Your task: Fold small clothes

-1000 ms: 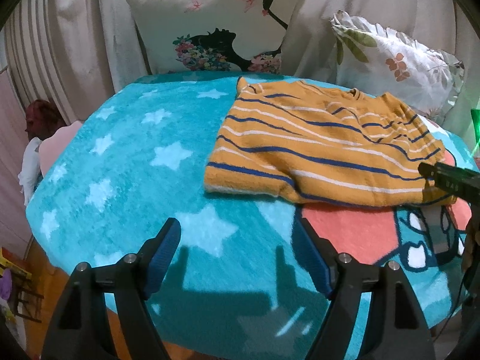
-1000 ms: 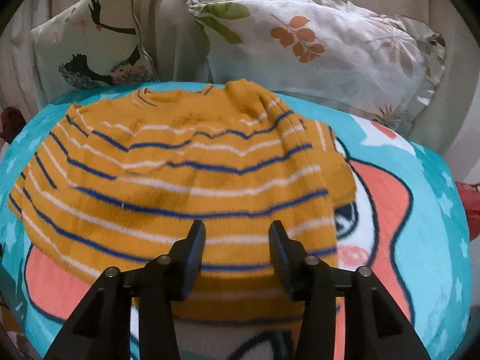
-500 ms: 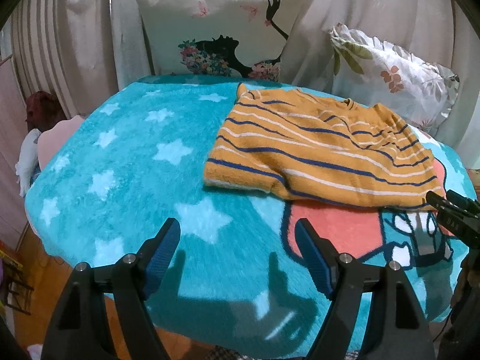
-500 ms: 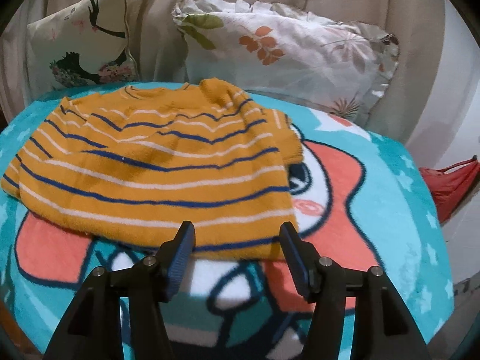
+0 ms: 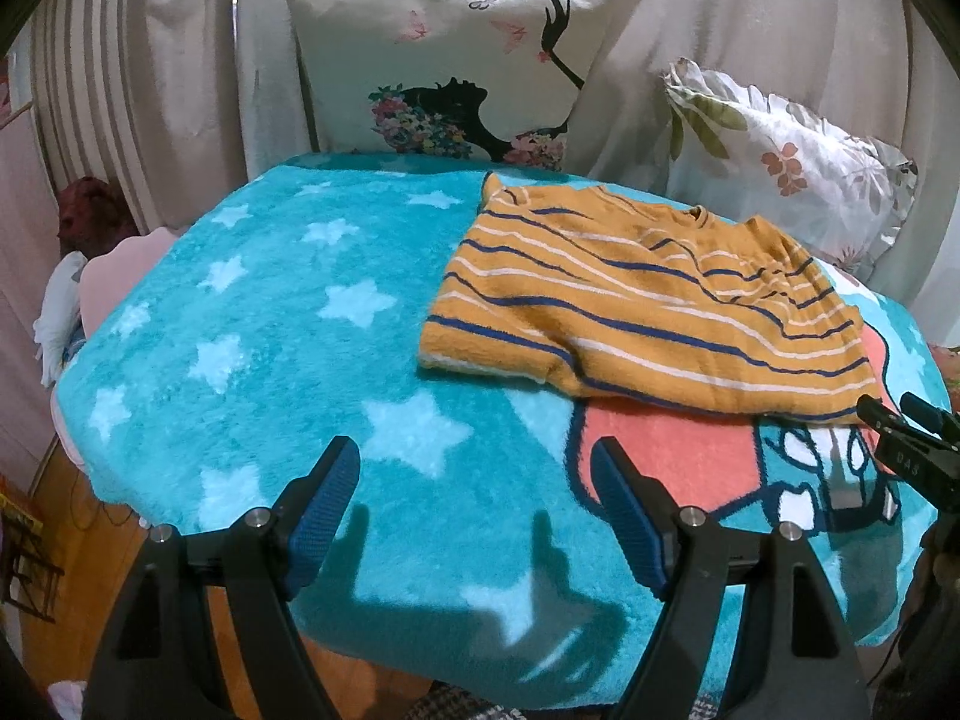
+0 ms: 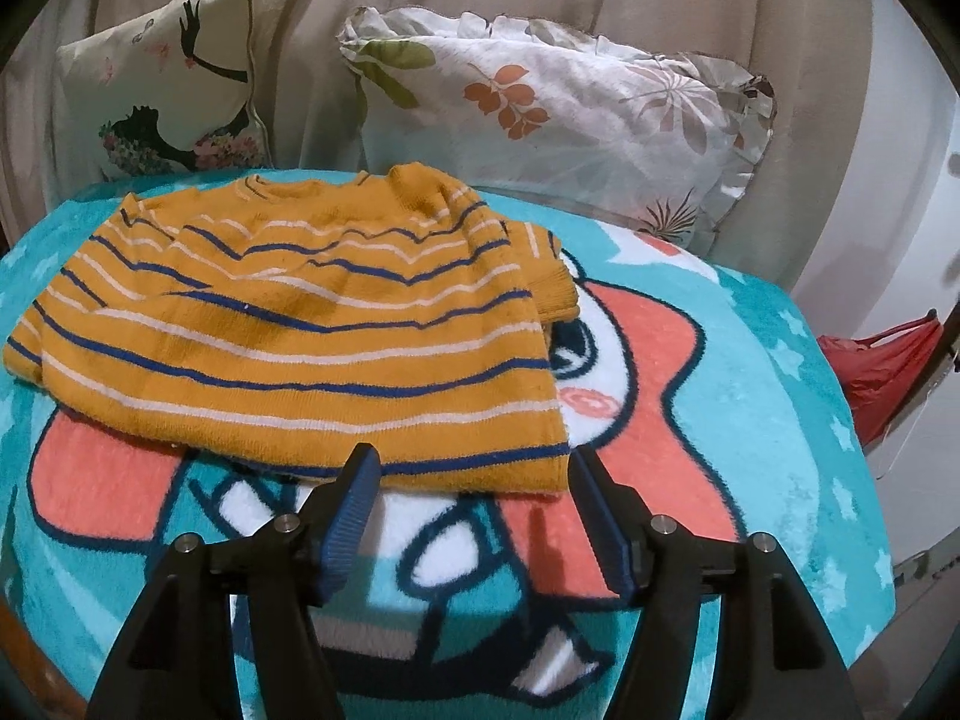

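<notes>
Now both grippers level above blanket [image 5: 252, 324]: left gripper [image 5: 474, 483] fingers spread; right gripper [image 6: 474, 483] fingers spread near sweater [image 6: 300, 324] hem.

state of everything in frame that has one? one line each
striped sweater: folded, flat on the blanket, not held
left gripper: open, nothing between its fingers, over bare blanket
right gripper: open, holding nothing, at the sweater's near hem
blanket: spread out under the sweater
two pillows: propped against the curtain

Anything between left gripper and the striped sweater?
Only bare teal star-print blanket between the left gripper and mustard-yellow striped sweater, per left wrist view.
</notes>
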The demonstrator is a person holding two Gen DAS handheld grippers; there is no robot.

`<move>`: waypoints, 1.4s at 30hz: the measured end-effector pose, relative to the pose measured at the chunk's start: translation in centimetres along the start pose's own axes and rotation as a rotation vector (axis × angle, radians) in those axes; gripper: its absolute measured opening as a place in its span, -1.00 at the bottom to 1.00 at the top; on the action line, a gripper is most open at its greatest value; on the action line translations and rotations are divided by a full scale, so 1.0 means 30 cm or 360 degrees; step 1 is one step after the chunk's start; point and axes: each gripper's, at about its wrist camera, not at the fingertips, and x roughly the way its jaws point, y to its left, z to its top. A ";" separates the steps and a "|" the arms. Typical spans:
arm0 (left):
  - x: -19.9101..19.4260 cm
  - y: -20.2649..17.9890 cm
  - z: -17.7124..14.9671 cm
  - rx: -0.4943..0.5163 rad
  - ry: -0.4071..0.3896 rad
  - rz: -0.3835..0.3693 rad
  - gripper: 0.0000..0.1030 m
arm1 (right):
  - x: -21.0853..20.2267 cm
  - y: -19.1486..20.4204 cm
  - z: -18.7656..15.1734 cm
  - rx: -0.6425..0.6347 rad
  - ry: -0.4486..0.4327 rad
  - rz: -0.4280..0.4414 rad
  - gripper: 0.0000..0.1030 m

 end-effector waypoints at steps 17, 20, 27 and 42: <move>0.038 0.021 -0.003 -0.0046 0.0054 -0.0010 0.53 | 0.019 0.040 0.002 -0.0088 0.0021 -0.0055 0.47; 0.044 0.022 -0.006 -0.0055 0.0066 -0.0015 0.53 | 0.019 0.046 0.000 -0.0099 0.0022 -0.0062 0.51; 0.046 0.022 -0.005 -0.0056 0.0069 -0.0015 0.53 | 0.010 0.058 -0.006 -0.0117 0.0022 -0.0057 0.54; 0.047 0.024 -0.023 -0.0049 0.0084 0.0000 0.54 | 0.000 0.051 -0.047 -0.0055 0.0020 0.0006 0.62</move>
